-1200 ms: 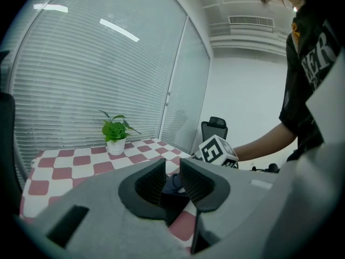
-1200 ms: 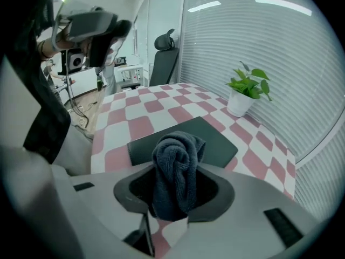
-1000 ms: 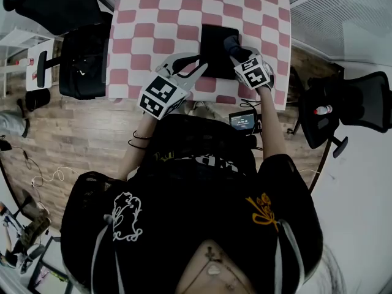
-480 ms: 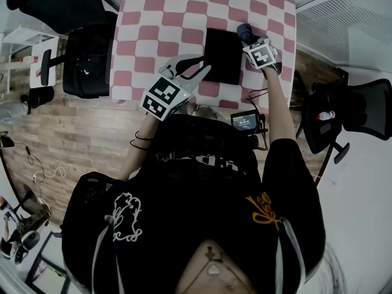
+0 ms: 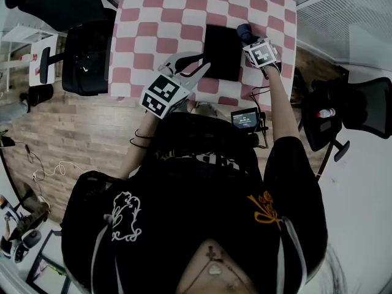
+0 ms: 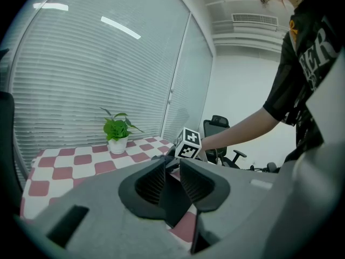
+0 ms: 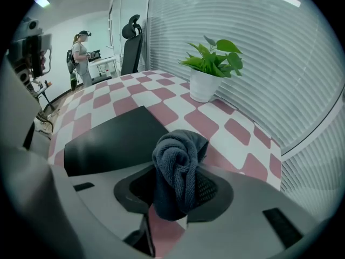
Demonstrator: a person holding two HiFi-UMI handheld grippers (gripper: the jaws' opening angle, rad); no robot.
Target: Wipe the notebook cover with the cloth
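An office chair [image 5: 86,60] stands at the left edge of the checkered table [image 5: 141,35]. The left gripper [image 6: 172,165] is positioned at the near left corner of the black notebook [image 5: 222,52]. Its jaws are released, with a narrow gap between them, and they grasp nothing. The notebook corner is visible through the gap. Contact between the jaw tips and the cover cannot be determined.

The notebook lies flat and closed on the table, right of centre. The right gripper [image 7: 179,185] is positioned just beside the notebook's far right corner. Its jaws are clamped on a bunched dark cloth [image 7: 178,166]. The cloth is off the cover, over the table squares. A potted plant [image 7: 211,63] stands at the far table edge, beyond the notebook.
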